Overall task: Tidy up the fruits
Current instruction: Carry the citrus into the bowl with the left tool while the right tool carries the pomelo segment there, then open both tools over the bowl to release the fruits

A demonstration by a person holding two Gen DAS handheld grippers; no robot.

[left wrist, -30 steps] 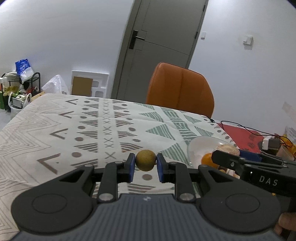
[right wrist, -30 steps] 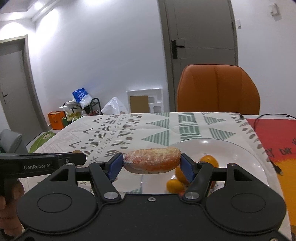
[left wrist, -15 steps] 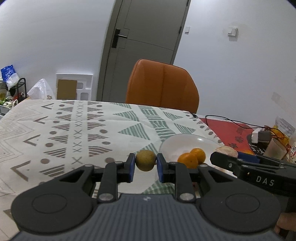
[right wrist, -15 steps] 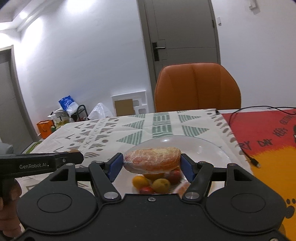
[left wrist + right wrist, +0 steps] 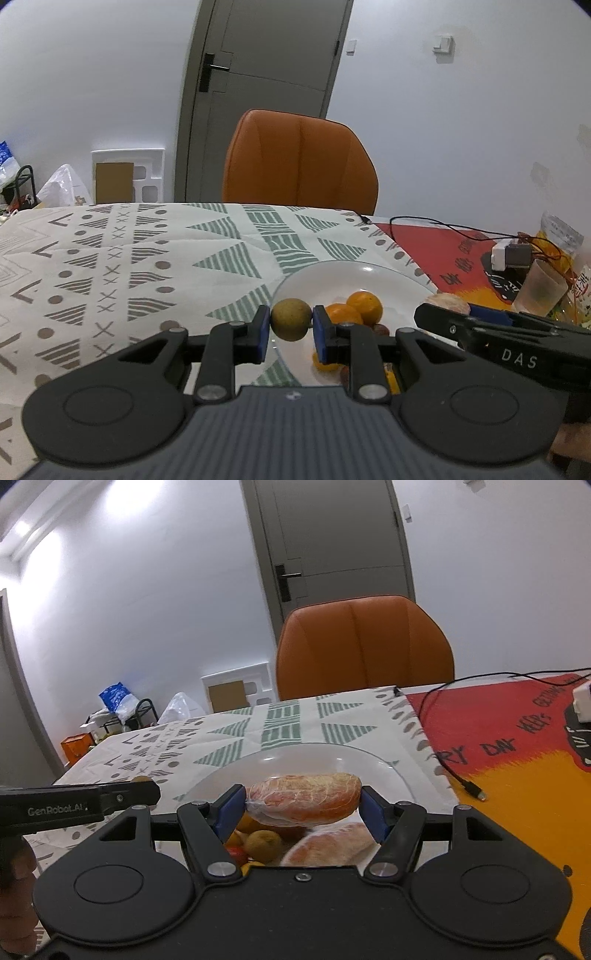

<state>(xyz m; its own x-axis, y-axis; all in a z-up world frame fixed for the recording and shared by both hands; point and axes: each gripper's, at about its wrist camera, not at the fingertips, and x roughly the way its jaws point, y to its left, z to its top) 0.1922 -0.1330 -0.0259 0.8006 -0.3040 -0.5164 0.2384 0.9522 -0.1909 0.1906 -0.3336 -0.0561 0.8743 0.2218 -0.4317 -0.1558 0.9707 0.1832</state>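
Observation:
My left gripper (image 5: 291, 328) is shut on a small round brownish-green fruit (image 5: 291, 319), held above the left rim of a white plate (image 5: 332, 275). Oranges (image 5: 364, 308) and small dark fruits lie on the plate. My right gripper (image 5: 303, 805) is shut on a plastic-wrapped orange fruit segment (image 5: 304, 802), held above the same plate (image 5: 295, 757). Below it lie another wrapped segment (image 5: 328, 843), a yellowish fruit (image 5: 263, 843) and small red fruits. The right gripper also shows at the right of the left wrist view (image 5: 480, 328).
The table has a patterned white cloth (image 5: 129, 258) and a red mat (image 5: 517, 738) with a black cable (image 5: 443, 746). An orange chair (image 5: 299, 158) stands behind the table. A frosted cup (image 5: 541, 291) and a charger (image 5: 511, 256) stand at the right.
Both grippers have moved towards the plate with their fruits still held. More of the fruit on the plate now shows under them.

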